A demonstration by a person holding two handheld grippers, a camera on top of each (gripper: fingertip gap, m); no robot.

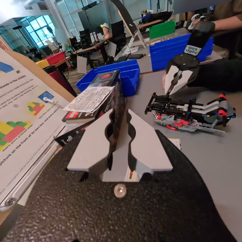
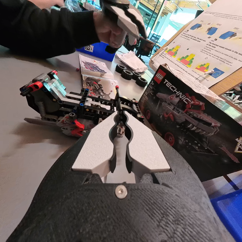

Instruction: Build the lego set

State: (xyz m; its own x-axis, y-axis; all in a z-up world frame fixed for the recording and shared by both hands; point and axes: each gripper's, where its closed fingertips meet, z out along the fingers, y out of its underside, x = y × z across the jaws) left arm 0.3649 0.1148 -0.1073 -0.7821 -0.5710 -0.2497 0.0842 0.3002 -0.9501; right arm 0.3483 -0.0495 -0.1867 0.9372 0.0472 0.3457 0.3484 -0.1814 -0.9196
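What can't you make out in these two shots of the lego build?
- Right wrist view: where the black axle seats in the model; the right gripper fingertips cover it.
- Right wrist view: whether the left gripper holds anything; blurred.
- Left wrist view: tyres hidden behind the box.

Left grey-fingered black gripper [image 1: 119,112]: held raised, fingers parted w/ a gap, nothing gripped.
Right grey-fingered black gripper [image 2: 120,113]: tilted down, tips closed on a thin black rod.
Arms: black sleeves worn.
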